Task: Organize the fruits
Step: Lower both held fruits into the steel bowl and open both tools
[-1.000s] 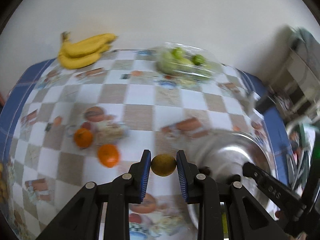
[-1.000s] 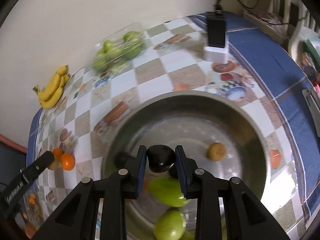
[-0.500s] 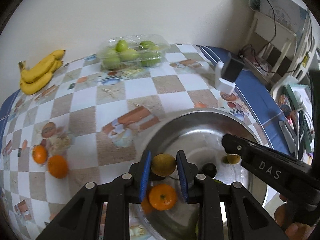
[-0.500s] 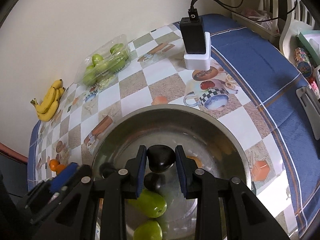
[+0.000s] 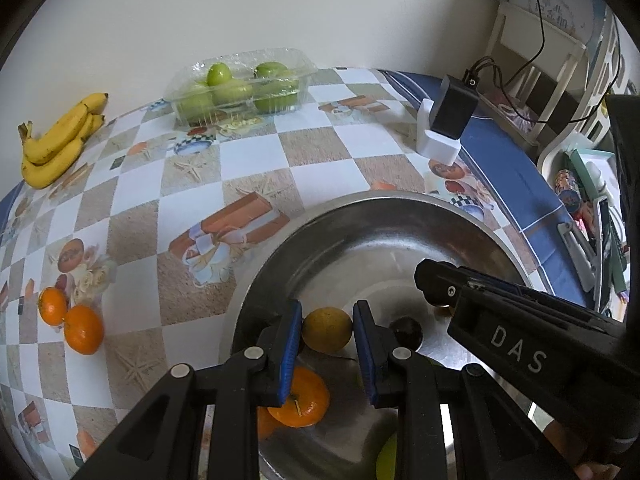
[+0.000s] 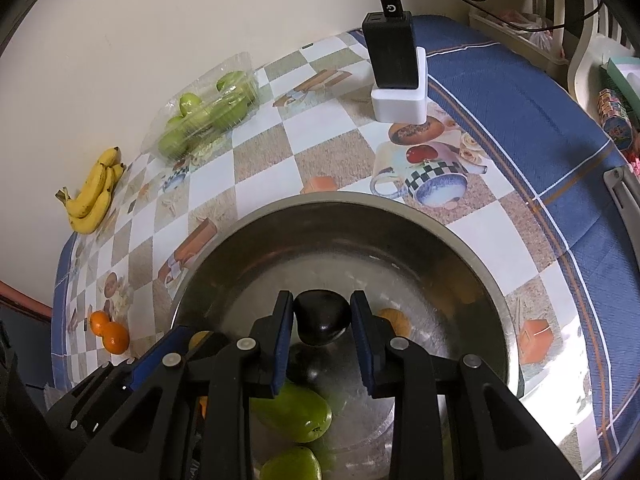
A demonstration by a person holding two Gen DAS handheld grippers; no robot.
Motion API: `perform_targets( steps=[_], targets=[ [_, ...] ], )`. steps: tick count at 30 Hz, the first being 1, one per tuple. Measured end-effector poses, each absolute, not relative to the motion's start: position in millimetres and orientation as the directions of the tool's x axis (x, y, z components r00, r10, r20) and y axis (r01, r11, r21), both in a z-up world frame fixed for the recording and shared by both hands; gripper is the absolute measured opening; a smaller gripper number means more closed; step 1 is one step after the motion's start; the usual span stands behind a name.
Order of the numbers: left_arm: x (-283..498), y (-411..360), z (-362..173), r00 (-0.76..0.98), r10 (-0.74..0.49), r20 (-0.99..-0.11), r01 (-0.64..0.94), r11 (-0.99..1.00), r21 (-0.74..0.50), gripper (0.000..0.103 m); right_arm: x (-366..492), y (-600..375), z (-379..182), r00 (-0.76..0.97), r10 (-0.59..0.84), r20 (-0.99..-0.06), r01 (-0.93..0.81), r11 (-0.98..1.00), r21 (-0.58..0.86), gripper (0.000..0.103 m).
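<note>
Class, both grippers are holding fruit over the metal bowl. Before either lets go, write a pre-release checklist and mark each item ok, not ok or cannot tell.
1. Left gripper grips the yellow-green fruit: ok.
2. Right gripper grips the dark fruit: ok.
3. Both fruits are above the metal bowl: ok.
4. Bare bowl floor directly under each fruit: cannot tell; an orange and green fruit lie close below.
5. Grippers clear of each other: ok.

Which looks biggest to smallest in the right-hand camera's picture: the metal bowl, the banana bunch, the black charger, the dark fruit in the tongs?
1. Metal bowl, easily.
2. Black charger and banana bunch: look alike.
3. Dark fruit: smallest, yet nearest the camera, so perhaps even smaller.
</note>
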State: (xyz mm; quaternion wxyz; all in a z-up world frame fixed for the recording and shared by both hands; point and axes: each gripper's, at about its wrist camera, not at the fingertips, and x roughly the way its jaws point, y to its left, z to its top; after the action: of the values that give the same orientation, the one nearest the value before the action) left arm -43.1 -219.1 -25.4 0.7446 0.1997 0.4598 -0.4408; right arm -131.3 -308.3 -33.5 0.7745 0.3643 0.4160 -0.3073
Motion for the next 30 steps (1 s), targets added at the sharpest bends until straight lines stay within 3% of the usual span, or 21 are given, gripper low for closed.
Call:
perform_targets(
  steps=[30],
  targets=[
    [-41.0,-217.3,-18.9,0.176,-0.468,-0.866,0.835,0.537,-0.121,0.031,-128.2,-305.0,-30.6,0.458,-0.166,-0.873,0.775,0.555,0.301,0.031]
  ],
)
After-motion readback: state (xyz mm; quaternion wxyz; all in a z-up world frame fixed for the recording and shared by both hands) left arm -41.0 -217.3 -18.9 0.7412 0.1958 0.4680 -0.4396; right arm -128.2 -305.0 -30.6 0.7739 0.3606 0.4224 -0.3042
